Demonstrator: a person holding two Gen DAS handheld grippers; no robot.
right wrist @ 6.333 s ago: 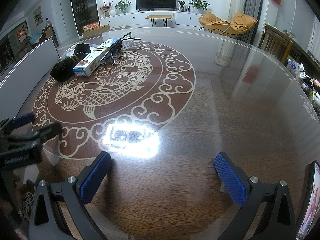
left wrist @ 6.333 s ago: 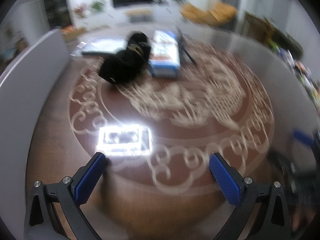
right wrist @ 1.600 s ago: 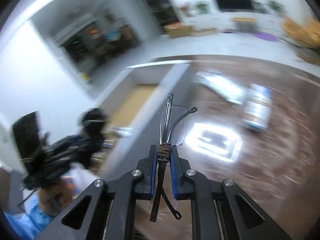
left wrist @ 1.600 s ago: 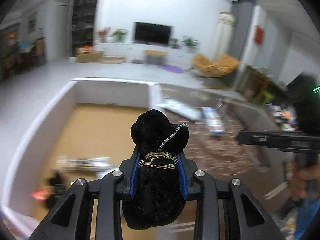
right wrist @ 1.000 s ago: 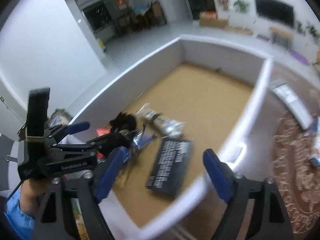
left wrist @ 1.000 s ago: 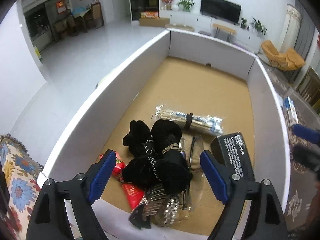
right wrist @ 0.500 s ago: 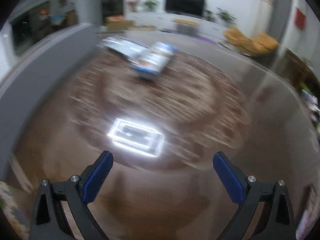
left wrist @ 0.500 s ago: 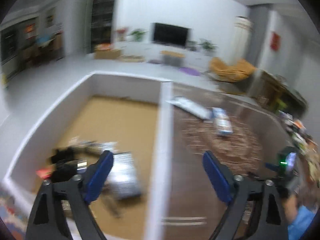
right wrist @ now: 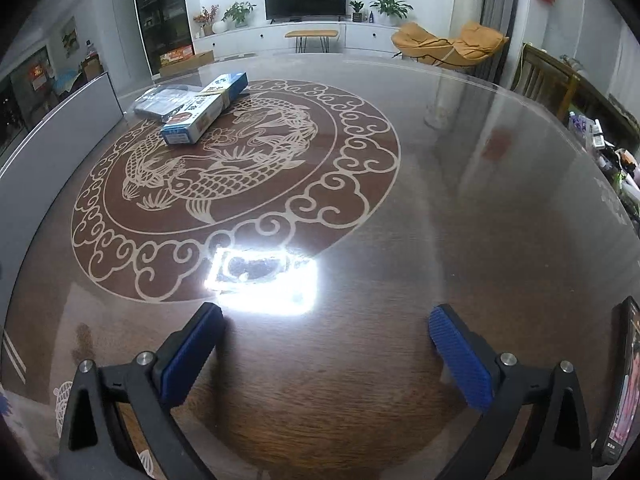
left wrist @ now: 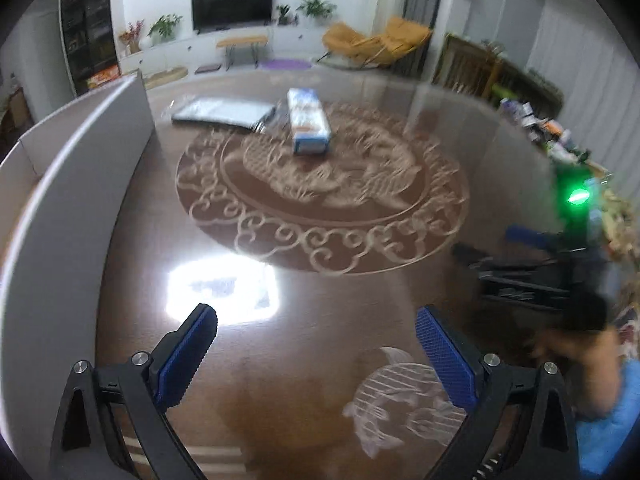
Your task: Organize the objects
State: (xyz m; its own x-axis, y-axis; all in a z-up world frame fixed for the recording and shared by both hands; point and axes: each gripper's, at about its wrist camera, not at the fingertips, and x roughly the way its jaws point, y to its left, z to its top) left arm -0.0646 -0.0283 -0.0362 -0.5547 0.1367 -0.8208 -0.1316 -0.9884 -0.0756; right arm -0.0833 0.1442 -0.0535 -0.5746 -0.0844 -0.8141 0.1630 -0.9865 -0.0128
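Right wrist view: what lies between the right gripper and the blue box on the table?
Nothing solid: only bare patterned table with a bright light reflection separates the right gripper from the blue box.

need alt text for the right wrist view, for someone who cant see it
The open, empty right hand-held gripper hovers over a glossy brown table with a pale carp-and-cloud medallion. At far left a long blue and white box lies beside a flat plastic-wrapped pack, near a white bin wall. A living room with a TV lies beyond.
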